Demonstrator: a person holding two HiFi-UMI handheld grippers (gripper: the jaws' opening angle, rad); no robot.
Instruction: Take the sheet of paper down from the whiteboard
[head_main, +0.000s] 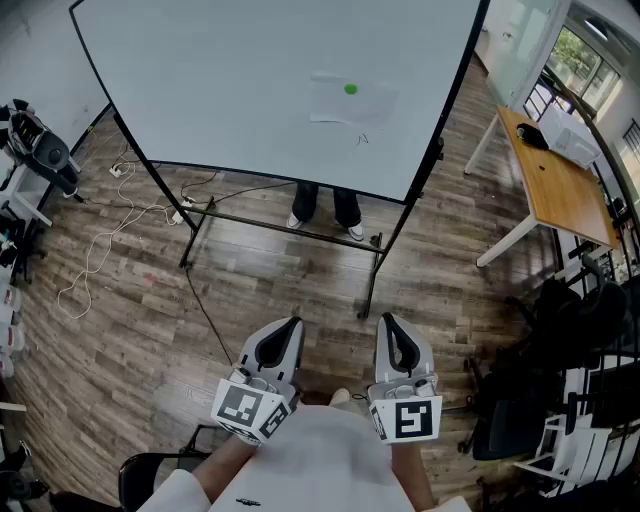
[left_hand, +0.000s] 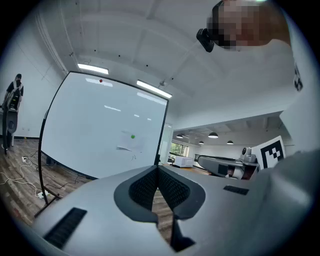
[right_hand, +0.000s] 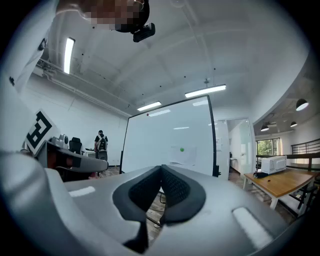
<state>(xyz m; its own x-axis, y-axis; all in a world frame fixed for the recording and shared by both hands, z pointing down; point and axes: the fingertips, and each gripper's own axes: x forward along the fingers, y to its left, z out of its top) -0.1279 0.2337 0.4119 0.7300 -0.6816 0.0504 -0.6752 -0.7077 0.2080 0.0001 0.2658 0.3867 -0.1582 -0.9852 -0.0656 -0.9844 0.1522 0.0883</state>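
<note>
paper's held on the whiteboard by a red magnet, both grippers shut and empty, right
No: the magnet holding the paper on the whiteboard is green, not red; the head view shows it. The left gripper and right gripper are shut and empty.

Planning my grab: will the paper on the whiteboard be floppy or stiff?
Probably floppy and light: the sheet looks curled at its lower edge. One green magnet pins it to the whiteboard, so yanking may tear it.

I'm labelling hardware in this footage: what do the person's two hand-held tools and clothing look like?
Both the left tool and right tool have pale grey, rounded bodies tapering to black, ribbed pads. Each carries a white cube with black square markers. The person wears a white top.
</note>
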